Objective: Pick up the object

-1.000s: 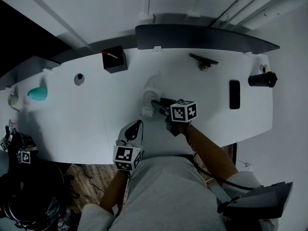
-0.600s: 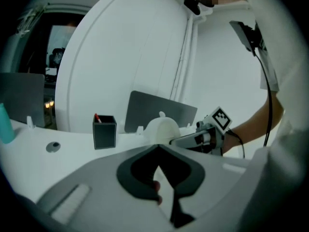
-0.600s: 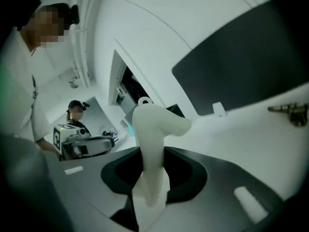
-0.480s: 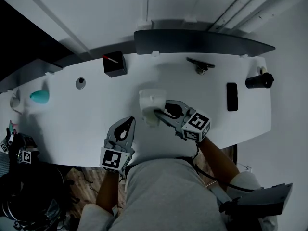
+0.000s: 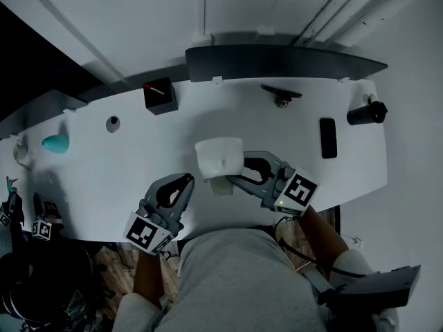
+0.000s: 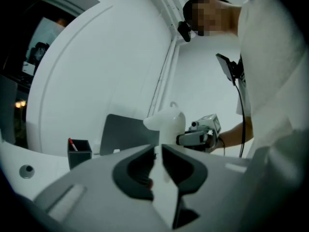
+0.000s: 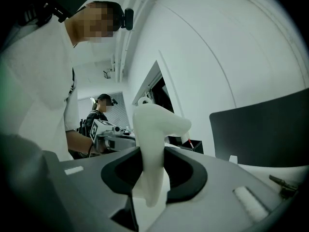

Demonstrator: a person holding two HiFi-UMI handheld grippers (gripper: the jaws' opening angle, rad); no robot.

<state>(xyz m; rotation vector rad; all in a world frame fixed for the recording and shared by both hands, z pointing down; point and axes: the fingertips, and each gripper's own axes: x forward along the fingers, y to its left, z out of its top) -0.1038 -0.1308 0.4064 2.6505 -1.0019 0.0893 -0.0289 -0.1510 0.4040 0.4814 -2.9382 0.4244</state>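
The object is a white, smooth, jug-like piece [image 5: 218, 159] with a wide top. In the head view it hangs above the white table [image 5: 90, 178], near the front edge. My right gripper [image 5: 237, 178] reaches it from the right and is shut on its narrow lower part. In the right gripper view the white piece [image 7: 153, 139] stands upright between the dark pads of the right gripper [image 7: 149, 175]. My left gripper [image 5: 183, 185] sits just left of it, shut and empty. In the left gripper view, the left gripper [image 6: 158, 153] points at the white piece [image 6: 168, 123].
At the back of the table stand a black pen holder [image 5: 160, 96] and a dark panel [image 5: 277, 62]. A black phone [image 5: 328, 137] and a black cylinder [image 5: 365, 112] lie at the right. A teal object [image 5: 55, 143] sits far left. Another person stands behind in the right gripper view.
My right gripper has raised the white piece off the table and drawn it toward the front edge. My left gripper has slid a little left and back toward the body, still shut.
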